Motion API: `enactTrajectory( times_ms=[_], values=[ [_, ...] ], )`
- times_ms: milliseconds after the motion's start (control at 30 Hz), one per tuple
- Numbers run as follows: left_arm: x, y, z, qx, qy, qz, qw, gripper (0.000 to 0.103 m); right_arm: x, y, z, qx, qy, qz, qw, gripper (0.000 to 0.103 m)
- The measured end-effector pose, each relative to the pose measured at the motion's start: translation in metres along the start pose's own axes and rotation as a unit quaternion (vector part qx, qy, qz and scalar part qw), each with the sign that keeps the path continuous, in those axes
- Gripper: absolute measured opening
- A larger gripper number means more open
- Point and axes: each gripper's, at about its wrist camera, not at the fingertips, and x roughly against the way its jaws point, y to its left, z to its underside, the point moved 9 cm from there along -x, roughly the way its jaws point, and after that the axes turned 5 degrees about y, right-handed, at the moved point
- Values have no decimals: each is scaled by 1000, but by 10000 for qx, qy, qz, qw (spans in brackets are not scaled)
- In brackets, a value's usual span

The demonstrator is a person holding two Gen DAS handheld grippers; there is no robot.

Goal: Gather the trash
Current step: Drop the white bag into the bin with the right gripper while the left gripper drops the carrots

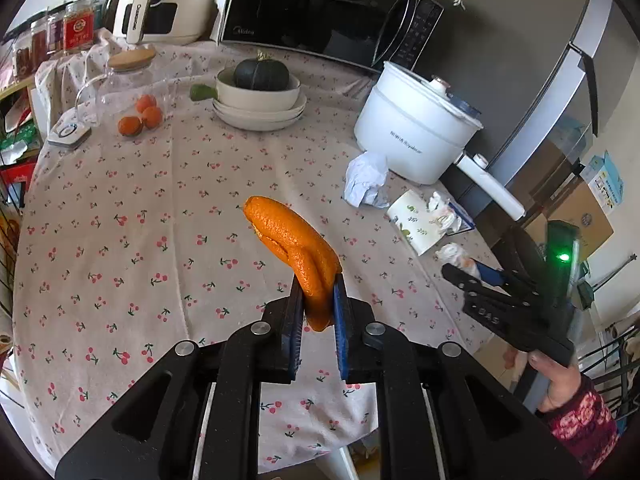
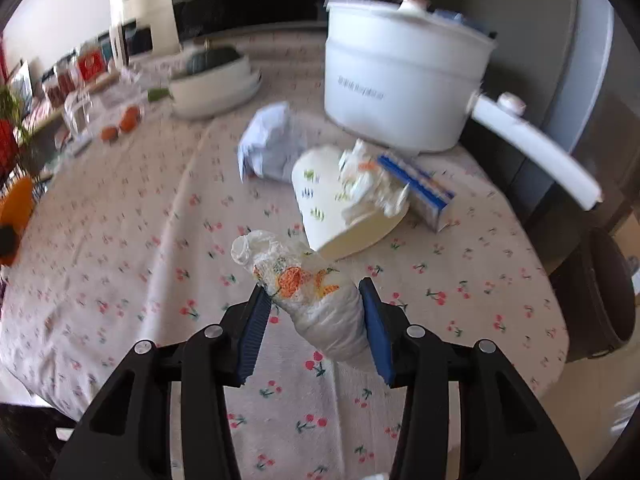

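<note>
My left gripper point(image 1: 318, 300) is shut on a curled orange peel point(image 1: 294, 246) and holds it above the cherry-print tablecloth point(image 1: 140, 240). My right gripper point(image 2: 314, 316) is closed around a crumpled white wrapper with orange print point(image 2: 316, 292), held above the cloth; the wrapper touches the right pad, and a small gap shows at the left pad. The right gripper also shows in the left wrist view point(image 1: 480, 280) at the table's right edge. A crumpled pale paper ball point(image 1: 366, 180) point(image 2: 270, 146) lies near the pot. A tissue pack with crumpled tissue point(image 2: 360, 196) point(image 1: 428, 216) lies beside it.
A white electric pot point(image 1: 416, 132) point(image 2: 400, 76) with a long handle stands at the right back. Stacked bowls holding a dark squash point(image 1: 260, 92), three small oranges point(image 1: 140, 118), a glass jar point(image 1: 128, 80), a microwave point(image 1: 320, 8) and an air fryer point(image 1: 168, 0) stand at the back. A dark bin point(image 2: 596, 296) stands beside the table.
</note>
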Motion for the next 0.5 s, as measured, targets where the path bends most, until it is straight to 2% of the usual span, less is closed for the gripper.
enactTrajectory(
  times_ms=[200, 500],
  values=[
    [11, -6, 0, -18, -165, 69, 9998, 13, 43, 0, 1, -301, -474, 313, 9979, 45],
    [26, -26, 6, -245, -336, 186, 9990, 13, 102, -2, 32, -581, -1003, 712, 9907, 46]
  ],
)
